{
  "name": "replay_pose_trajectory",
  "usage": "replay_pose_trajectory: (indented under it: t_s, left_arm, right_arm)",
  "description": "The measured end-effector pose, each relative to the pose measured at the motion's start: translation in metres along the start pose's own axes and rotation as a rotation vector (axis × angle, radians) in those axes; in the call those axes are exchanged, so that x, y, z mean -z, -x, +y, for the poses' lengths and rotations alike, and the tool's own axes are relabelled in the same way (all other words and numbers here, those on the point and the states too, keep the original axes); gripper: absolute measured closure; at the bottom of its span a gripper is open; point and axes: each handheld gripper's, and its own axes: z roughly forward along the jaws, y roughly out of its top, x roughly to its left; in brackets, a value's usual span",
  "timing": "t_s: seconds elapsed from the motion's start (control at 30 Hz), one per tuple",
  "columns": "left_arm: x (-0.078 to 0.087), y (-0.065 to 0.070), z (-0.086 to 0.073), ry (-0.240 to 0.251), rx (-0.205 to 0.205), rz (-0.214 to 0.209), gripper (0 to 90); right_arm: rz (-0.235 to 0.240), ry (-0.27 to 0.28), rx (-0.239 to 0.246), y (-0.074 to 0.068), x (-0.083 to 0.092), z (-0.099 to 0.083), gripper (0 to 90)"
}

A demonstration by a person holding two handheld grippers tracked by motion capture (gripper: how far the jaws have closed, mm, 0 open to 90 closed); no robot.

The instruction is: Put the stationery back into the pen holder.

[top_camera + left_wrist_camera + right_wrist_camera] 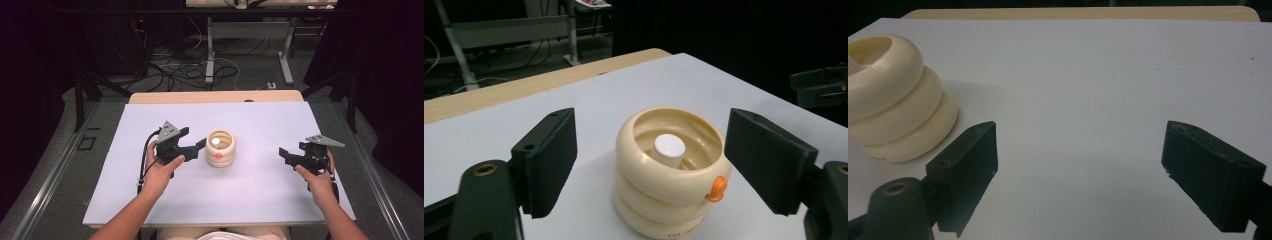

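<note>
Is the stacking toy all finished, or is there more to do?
Three cream rings sit stacked on the white peg; that part looks done. The left claw is open beside the stack, touching nothing. The right claw waits open over bare table. No loose rings are visible, so little seems left.

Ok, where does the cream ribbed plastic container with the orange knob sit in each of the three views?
High view: the cream ribbed plastic container stands mid-table on the white table top, just right of the left gripper.
Left gripper view: centre, between the open jaws, orange knob at its lower right.
Right gripper view: far left edge, cut off by the frame.
Shared landmark: the table's wooden far edge.
</note>
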Motion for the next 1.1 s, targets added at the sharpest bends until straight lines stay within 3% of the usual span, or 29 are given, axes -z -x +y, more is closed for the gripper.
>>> replay_pose_trajectory:
  t_s: [0.33, 0.4, 0.6, 0.83, 1.1]
  left_arm:
    - [0.024, -0.022, -0.014, -0.008, 0.023, 0.095, 14.3]
    - [0.028, -0.027, -0.018, 0.004, 0.047, 0.114, 12.0]
    - [0.043, -0.043, -0.028, -0.007, 0.071, 0.167, 7.3]
    - [0.054, -0.057, -0.043, -0.039, 0.087, 0.229, 1.2]
    - [0.061, -0.069, -0.06, -0.07, 0.106, 0.283, 0.4]
  right_arm:
    - [-0.001, -0.001, -0.003, 0.0, 0.0, 0.0, 14.5]
    - [-0.002, 0.0, -0.001, 0.0, 0.0, 0.0, 14.6]
    - [-0.003, -0.001, -0.004, -0.001, 0.0, 0.0, 14.5]
    - [-0.002, 0.002, 0.006, 0.0, -0.001, 0.0, 14.5]
    - [0.002, -0.006, 0.003, 0.0, -0.001, -0.001, 14.5]
